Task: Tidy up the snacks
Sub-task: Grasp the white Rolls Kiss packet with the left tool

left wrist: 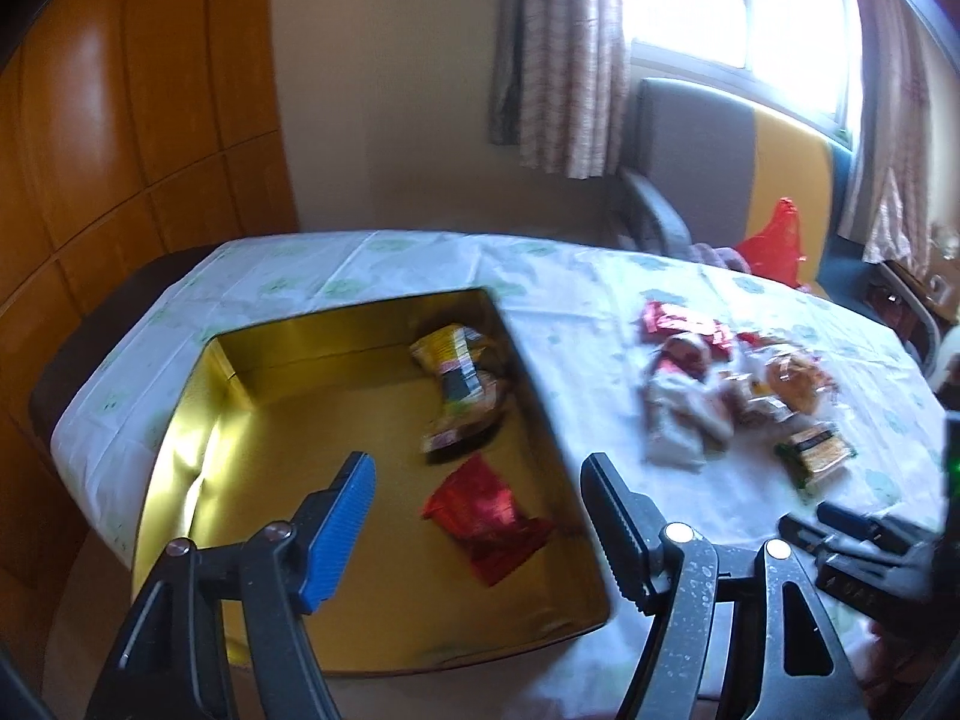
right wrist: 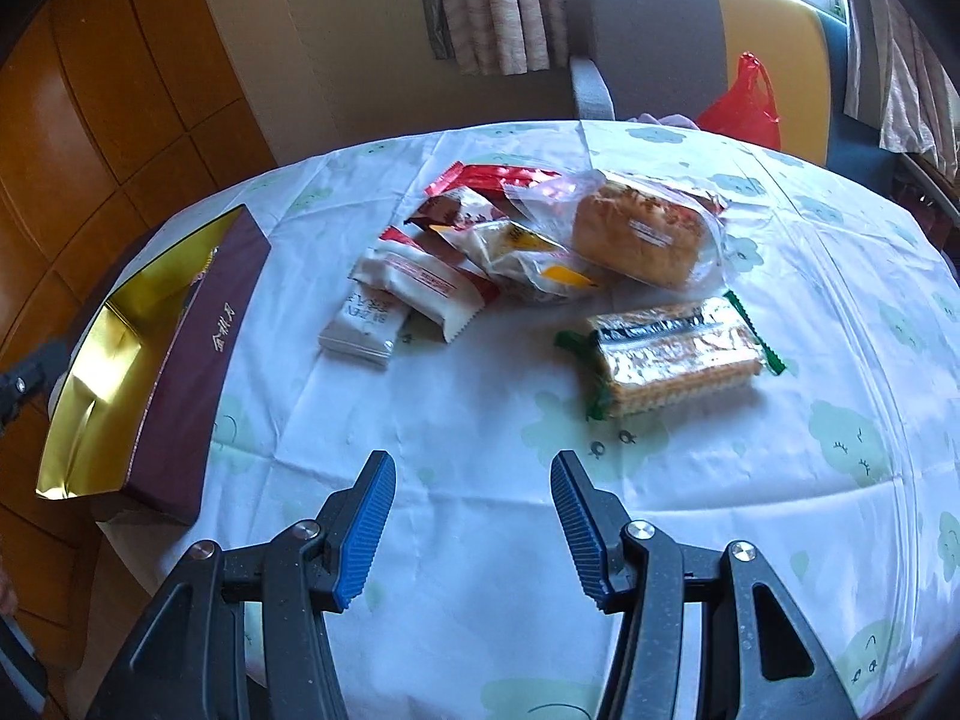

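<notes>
Two snacks in the box, the rest on the bench

Two packets sit in the gold-lined box [left wrist: 180,450] so far: a red packet [left wrist: 480,510] near the front, and a yellow packet [left wrist: 459,387] further back along the right wall. My left hand-held gripper [left wrist: 480,519] hovers over that box with its jaws apart and nothing between them, so it's holding nothing.

My right hand-held gripper [right wrist: 474,519] is over bare cloth on the bench [right wrist: 456,396], jaws parted about halfway, also empty. The loose pile lies ahead of it, well apart from the fingertips. Closest is a cracker pack [right wrist: 672,354] with green ends, lying flat on its own. Behind that is a bread bun [right wrist: 642,237] in a clear bag, and a small cake packet [right wrist: 528,261] leans against it on the left. Two white packets [right wrist: 390,294] overlap at the left edge of the pile, with red wrappers [right wrist: 480,180] tucked in behind.

From the right side the box shows its maroon outer wall with gold lettering, off to the left of the pile and not touching it. A red plastic bag [right wrist: 741,105] sits on the sofa [right wrist: 654,18] past the far edge.
</notes>
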